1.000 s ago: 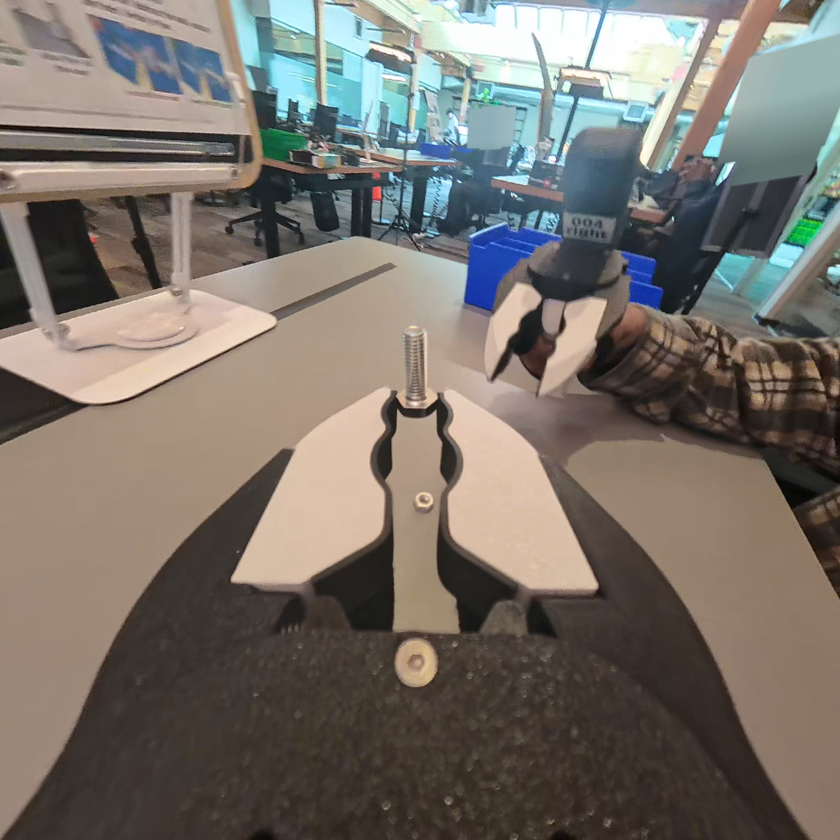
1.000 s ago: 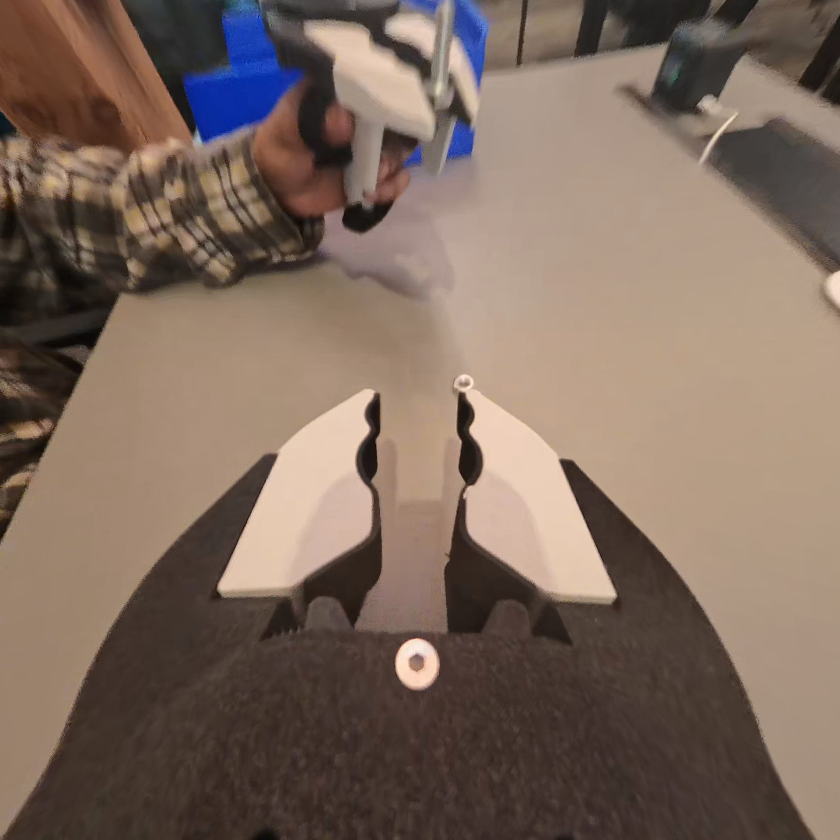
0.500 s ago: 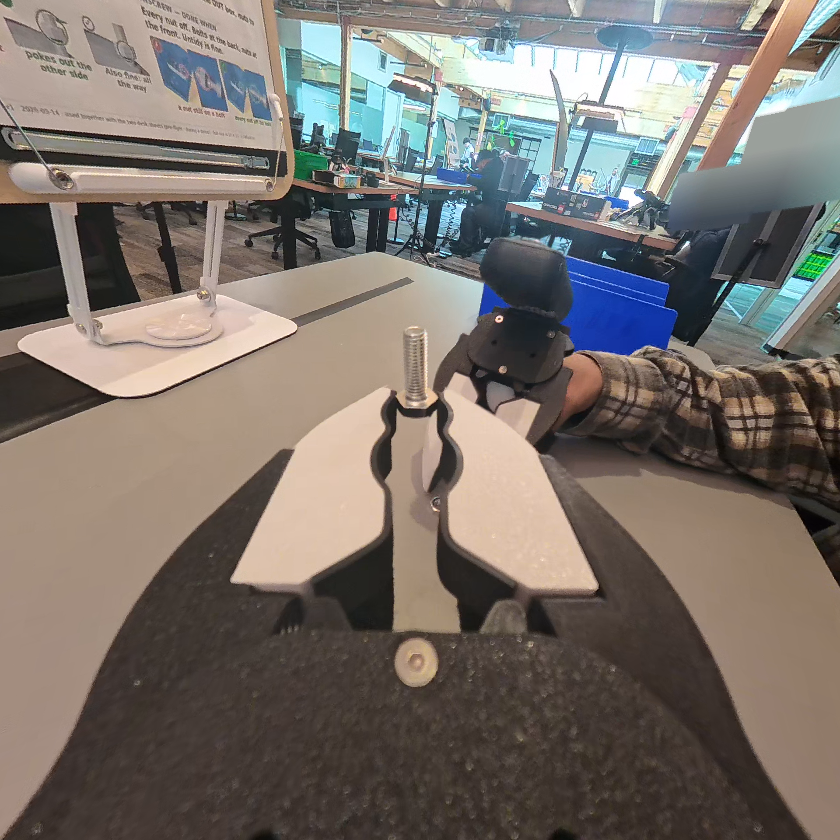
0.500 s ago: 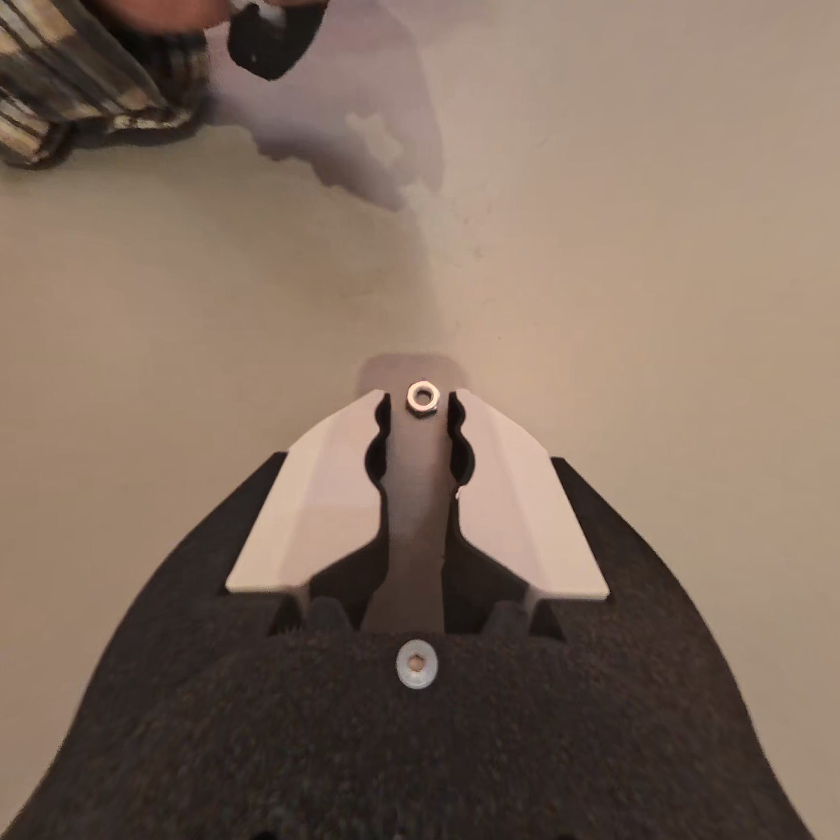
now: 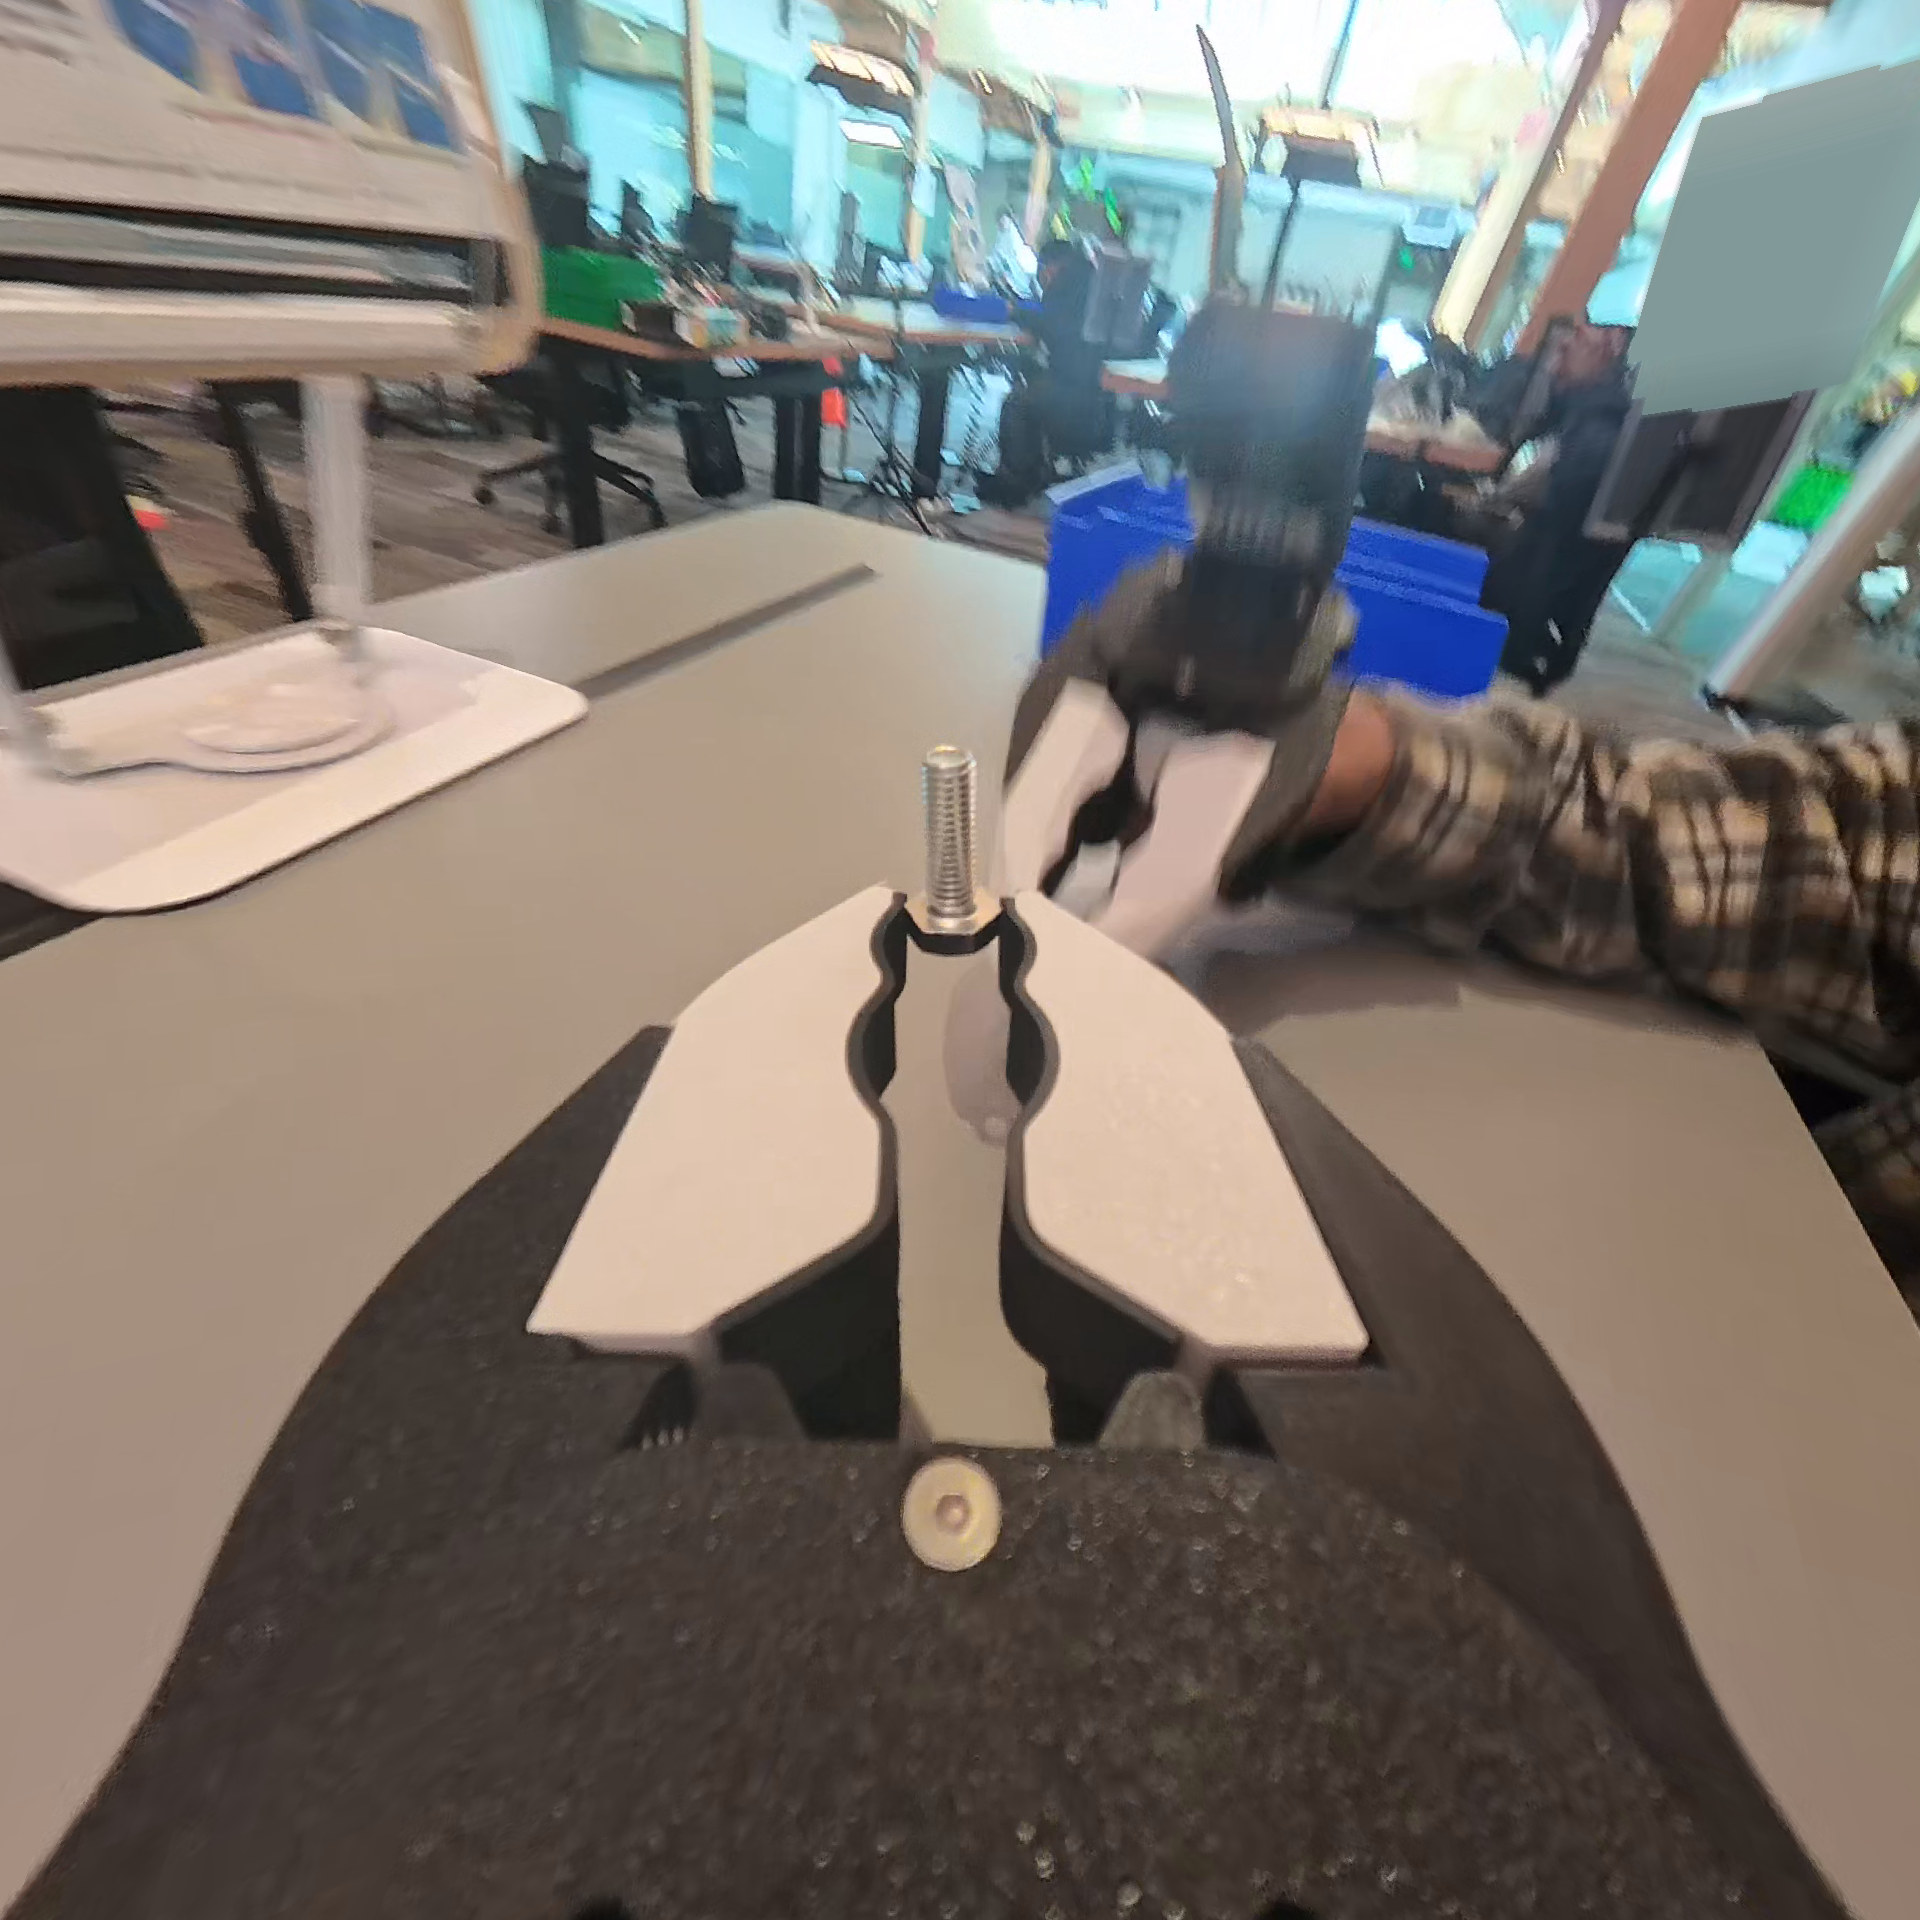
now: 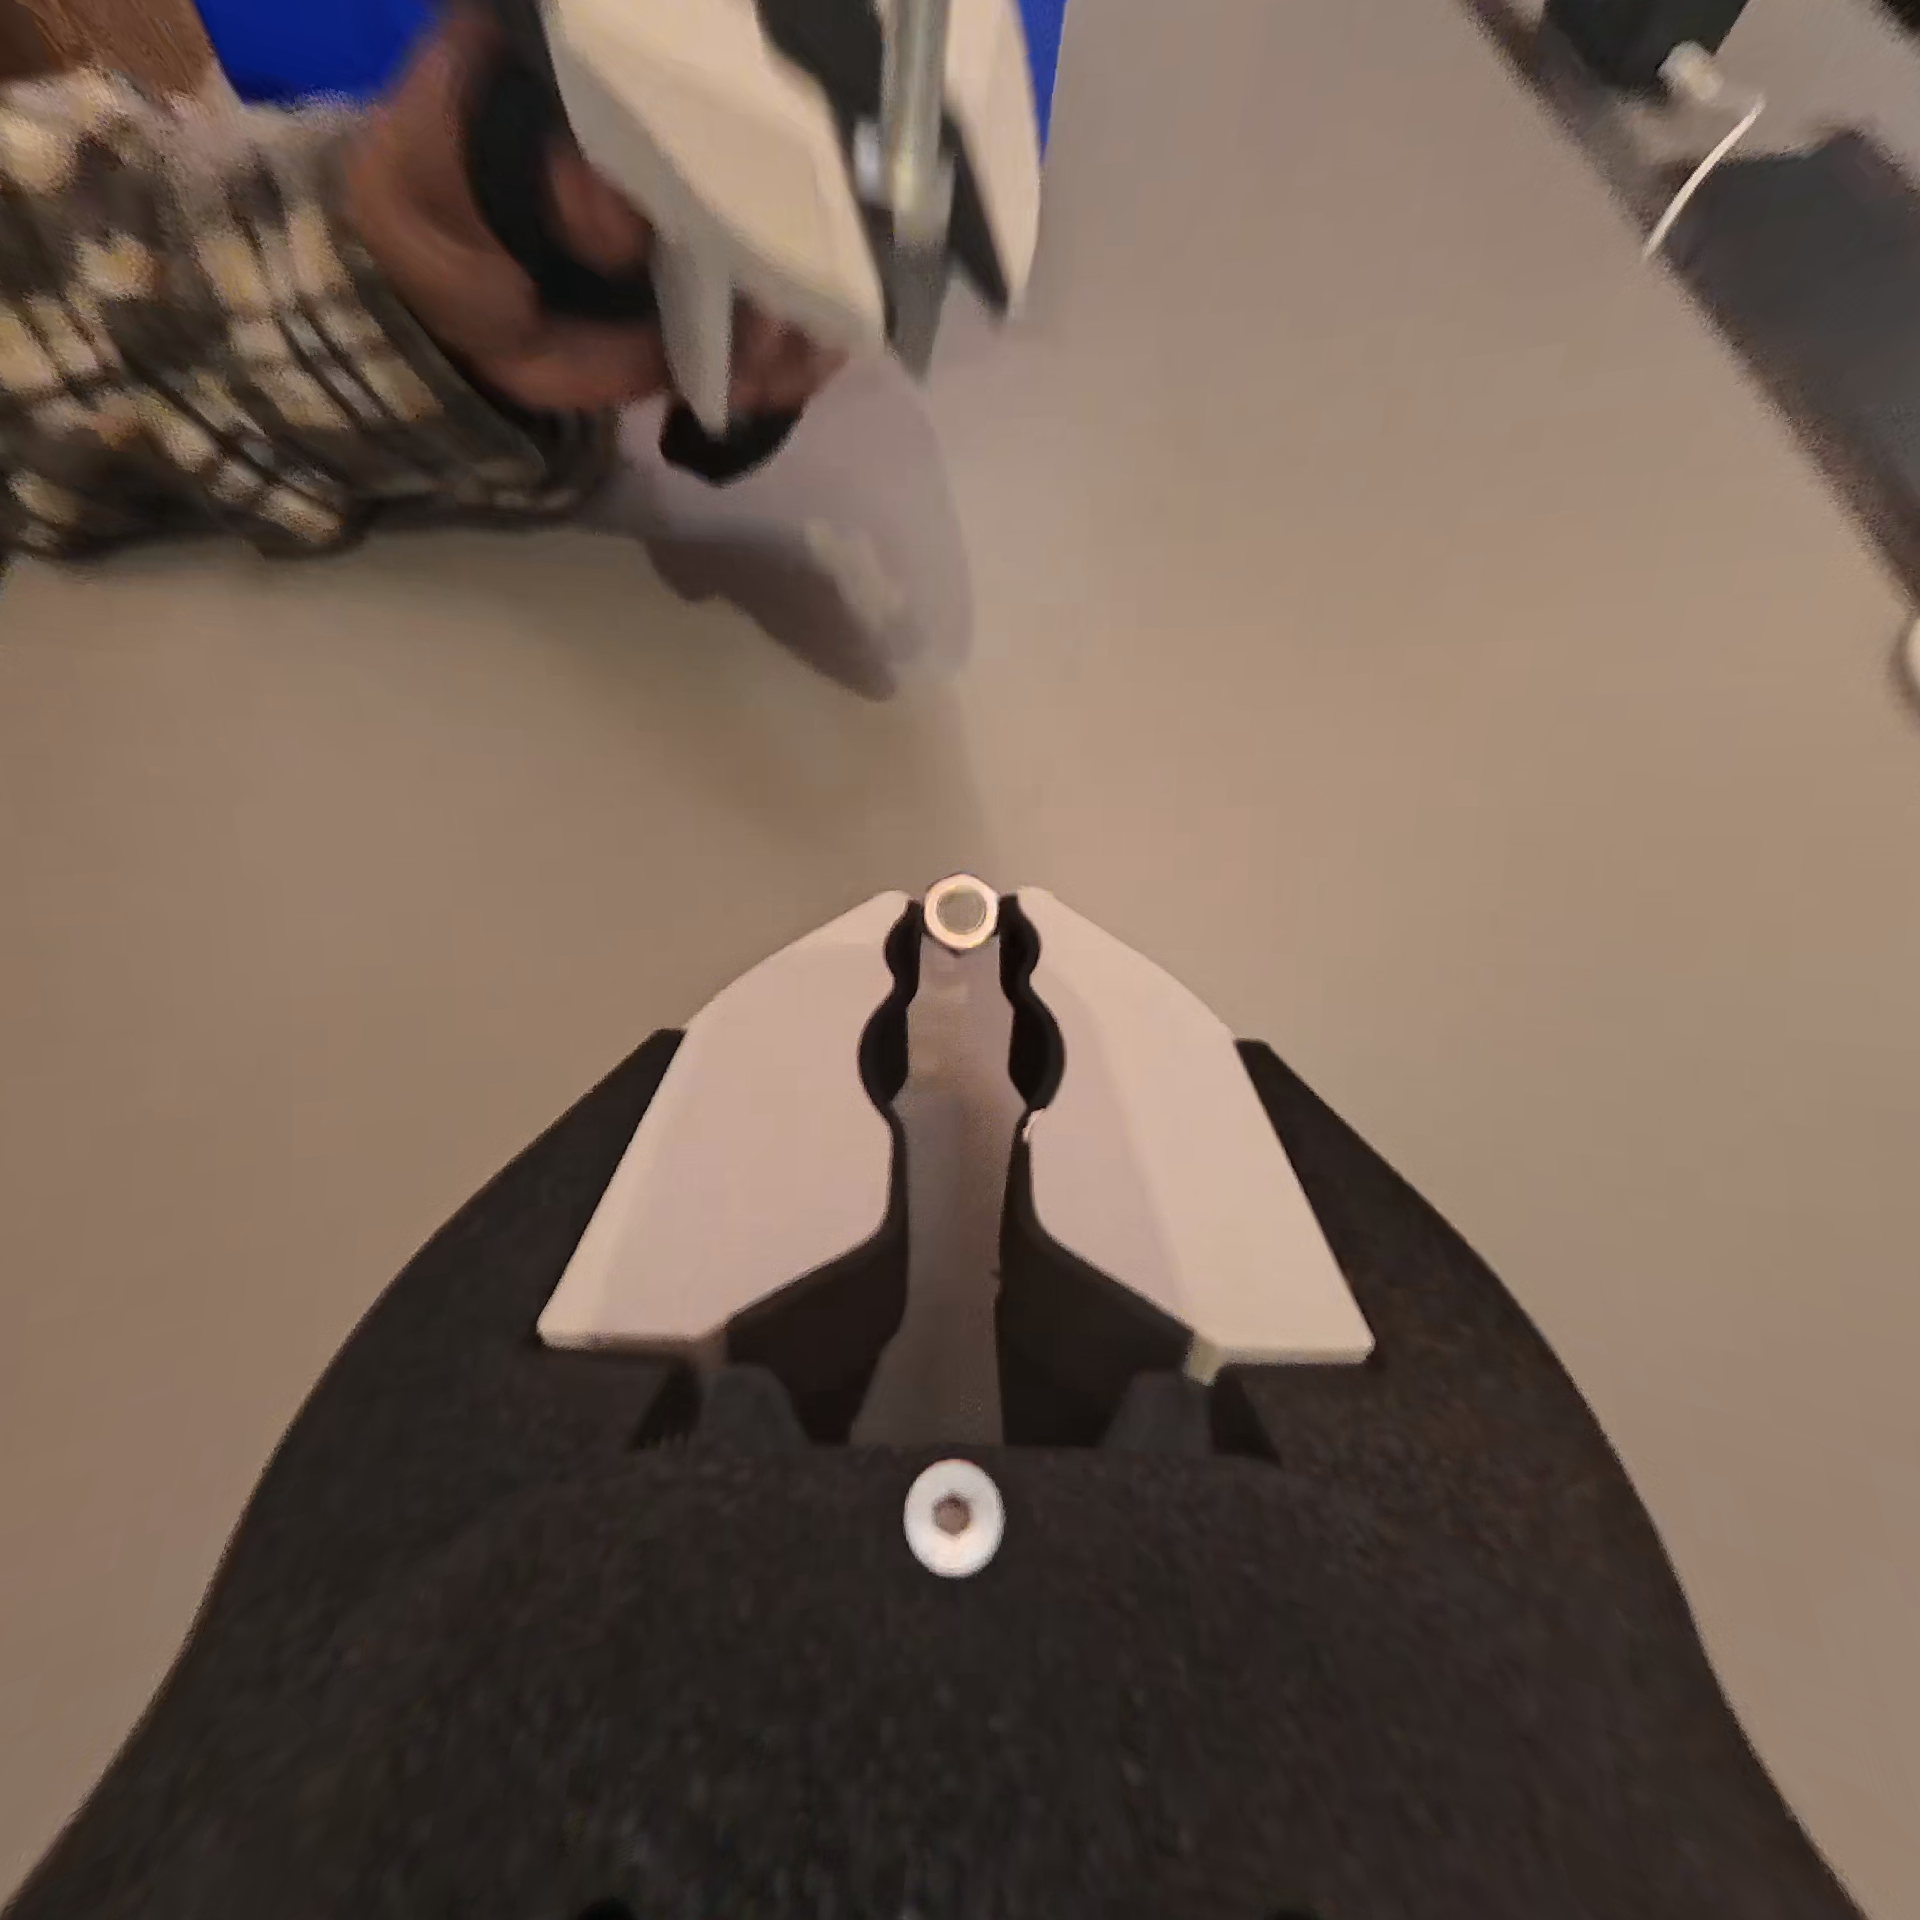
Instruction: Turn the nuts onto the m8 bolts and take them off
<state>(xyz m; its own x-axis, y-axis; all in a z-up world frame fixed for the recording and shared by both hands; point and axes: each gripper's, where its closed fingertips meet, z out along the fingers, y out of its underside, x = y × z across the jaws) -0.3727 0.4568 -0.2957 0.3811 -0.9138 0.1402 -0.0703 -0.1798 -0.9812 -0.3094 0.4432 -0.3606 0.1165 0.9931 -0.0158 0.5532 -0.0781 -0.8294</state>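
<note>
My left gripper (image 5: 951,914) is shut on the hex head of an M8 bolt (image 5: 948,821), whose threaded shaft stands upright above the fingertips. My right gripper (image 6: 961,912) is shut on a small silver nut (image 6: 961,914), held at the fingertips above the grey table (image 6: 1351,727). In the left wrist view the right gripper (image 5: 1101,873) is blurred, just right of the bolt and pointing down-left. In the right wrist view the left gripper (image 6: 904,177) with the bolt (image 6: 916,135) shows at the top, farther off.
A document stand on a white base (image 5: 260,758) stands at the left of the table. Blue bins (image 5: 1403,613) sit behind the far edge. A plaid sleeve (image 5: 1621,842) reaches in from the right. A dark strip with a cable (image 6: 1766,208) lies at the table's side.
My right gripper, open over the nut on the table a second ago, has shut on it and lifted it toward the bolt. My left gripper has stayed shut on the bolt.
</note>
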